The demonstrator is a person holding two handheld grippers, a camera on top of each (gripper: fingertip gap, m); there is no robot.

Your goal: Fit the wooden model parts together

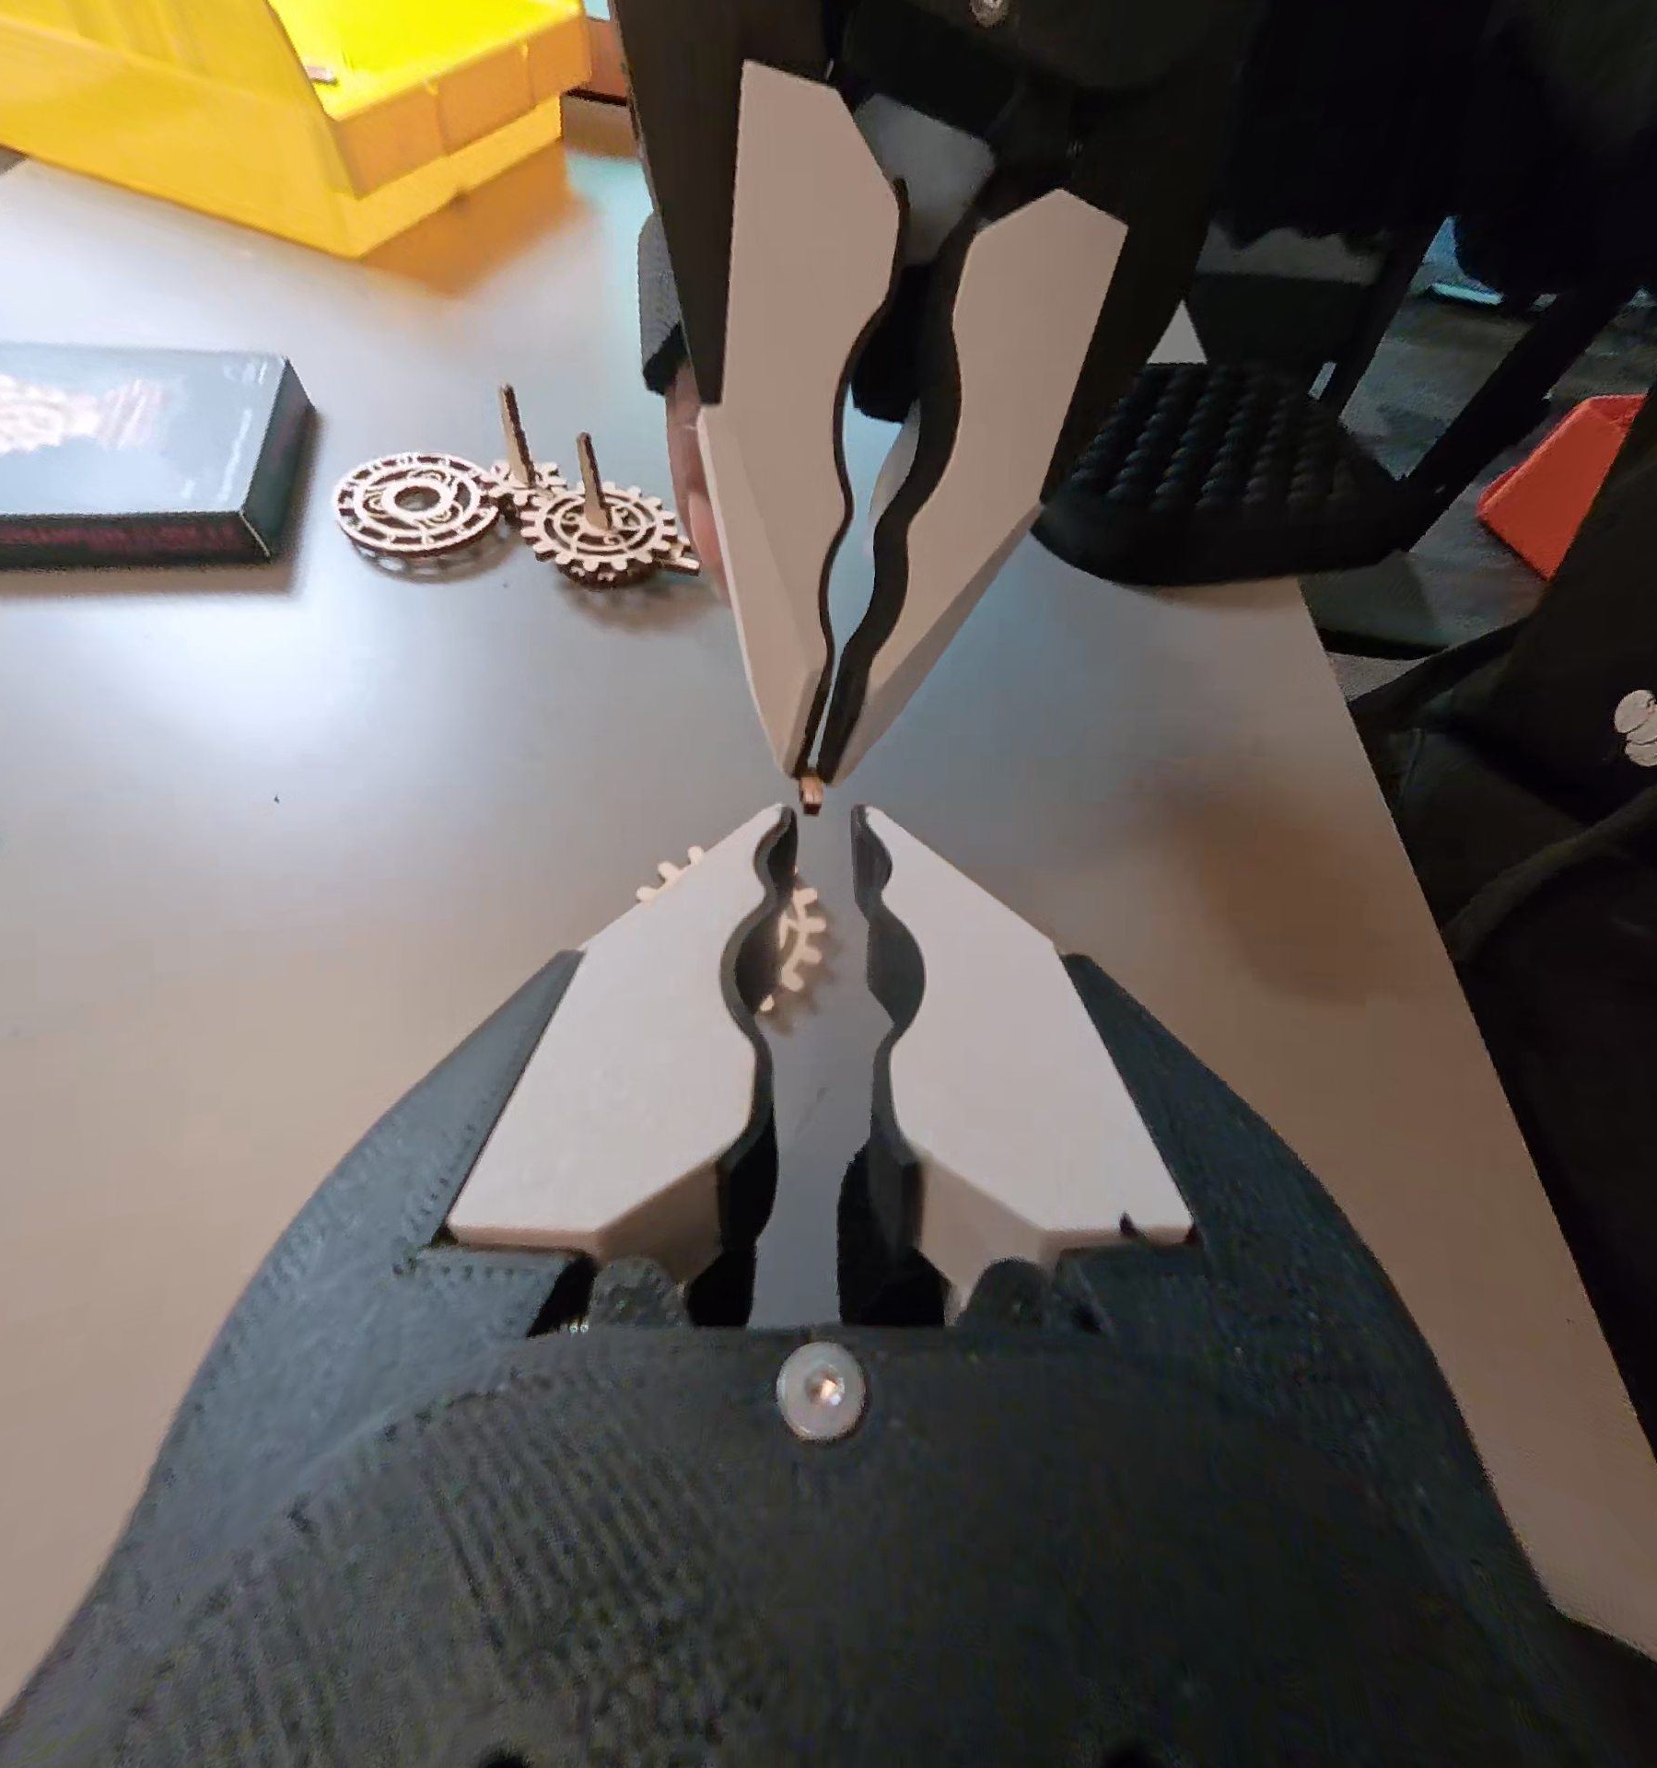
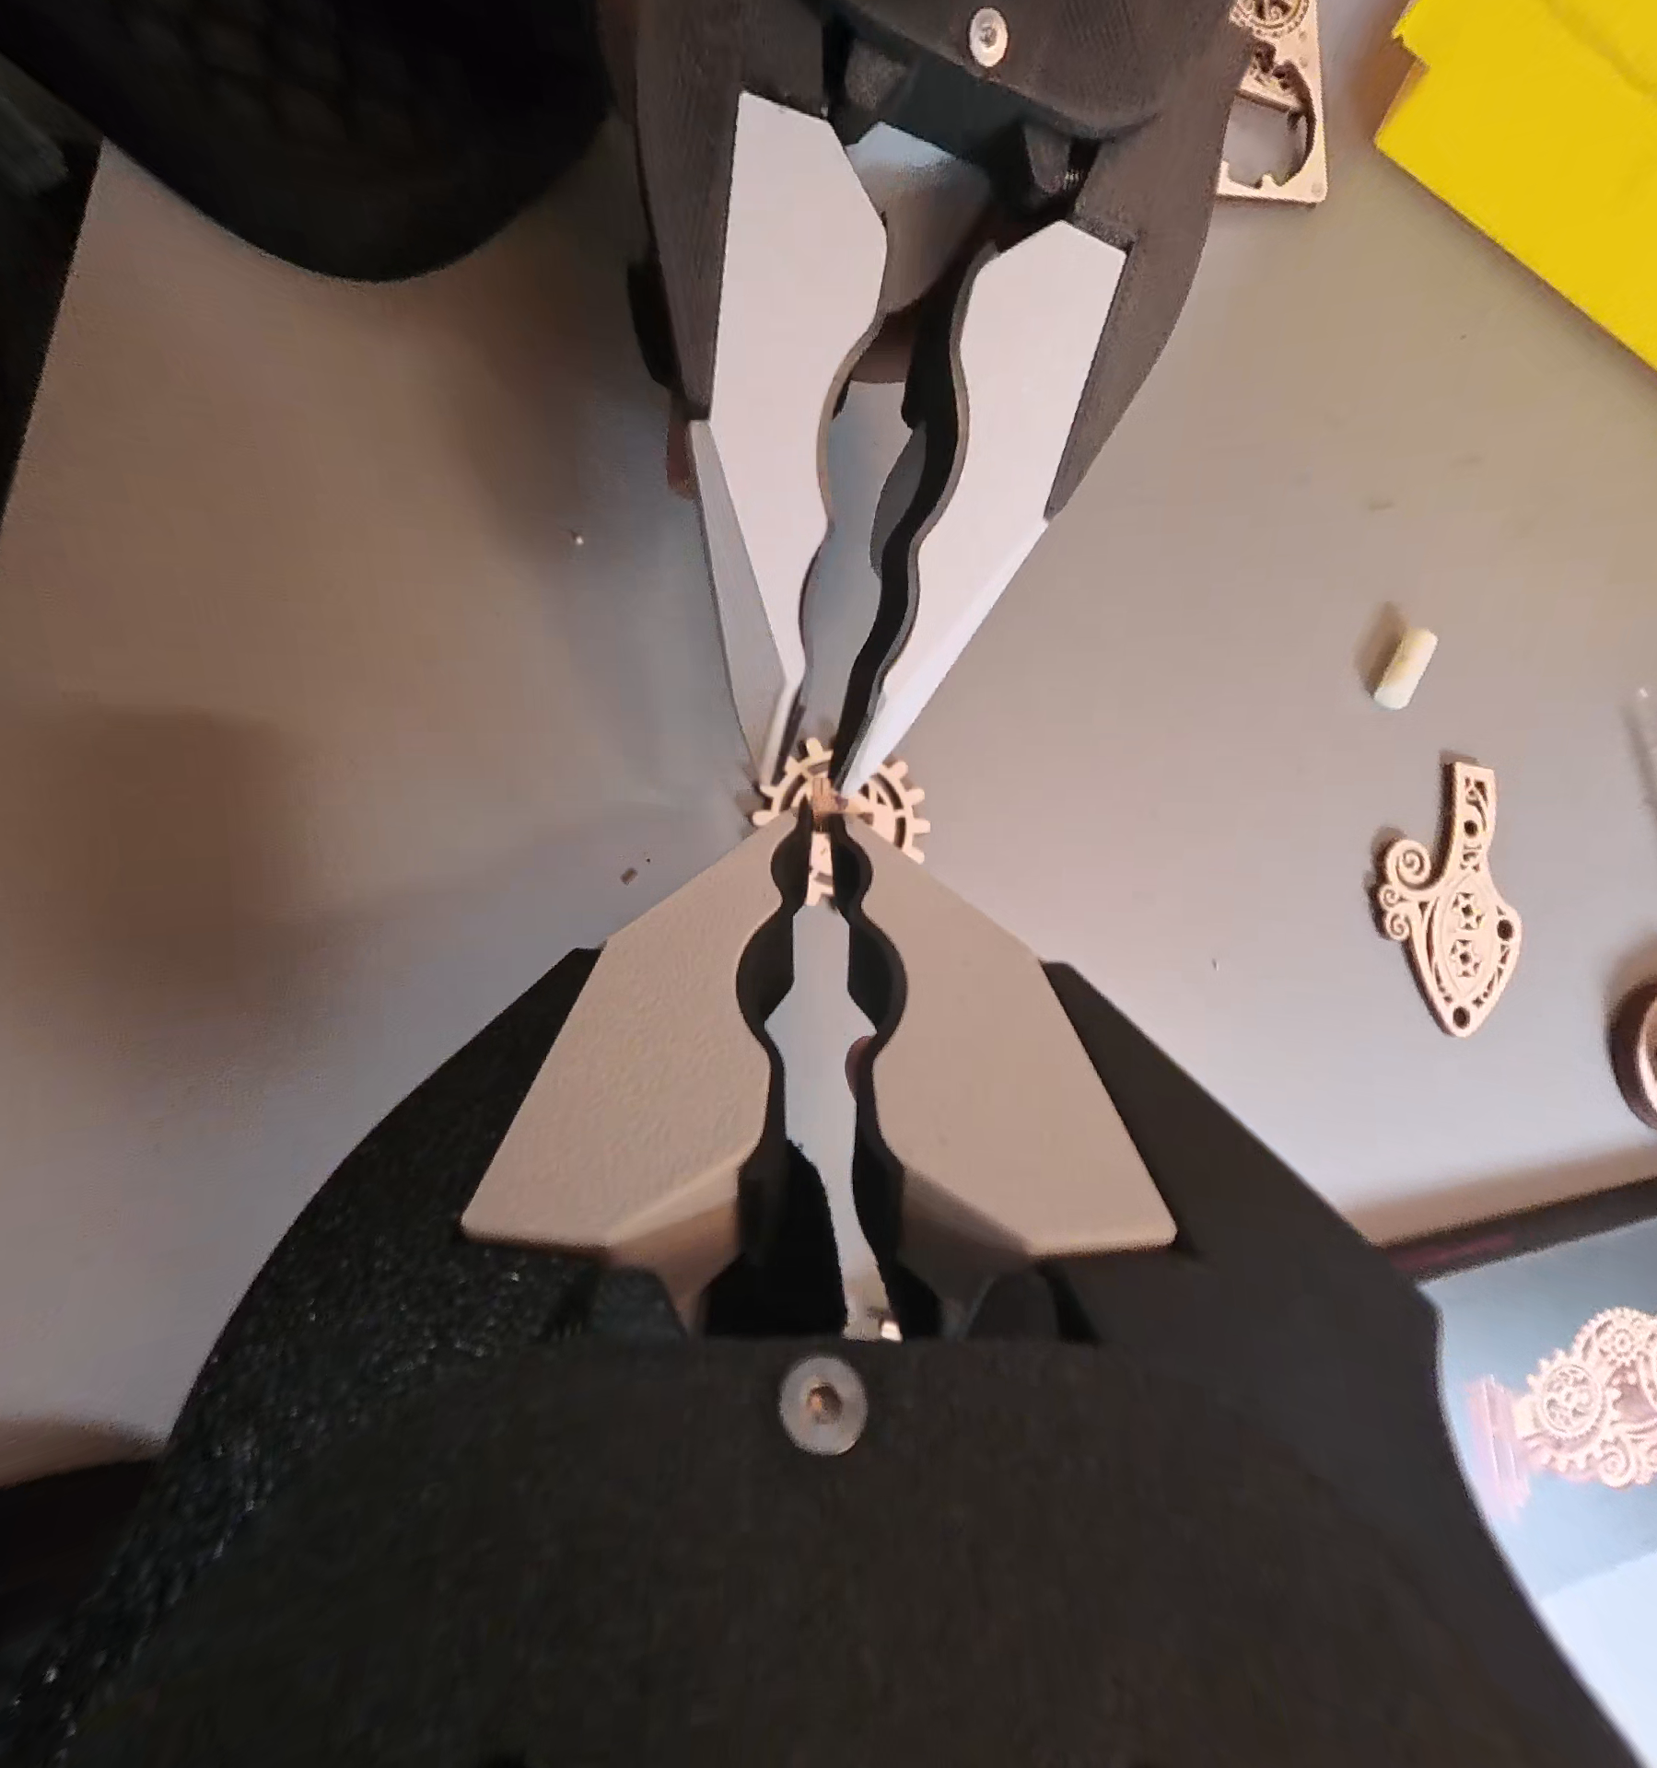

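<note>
Between the two sets of tips, low over the grey table [image 1: 327, 957], sits the join: right gripper [image 1: 813, 773] comes in from the far side, clenched on a small wooden peg [image 1: 811, 796] with just its end poking past the tips toward the left one. Peg axis looks to run along the right fingers, pointing at the wooden gear [image 2: 886, 813]. Left gripper [image 2: 829, 777] has its tips at the gear hub, fingers near-closed there; right wrist view suggests it pinches the gear, left wrist view shows a gap at the tips [image 1: 778, 825], so I can't tell for sure. My read: peg goes into the hub, so alignment along that axis is everything. Room is fine nearby; assembled gears with upright pegs [image 1: 518, 507], a dark box [image 1: 116, 450] and a yellow bin [image 1: 260, 105] sit well apart.
</note>
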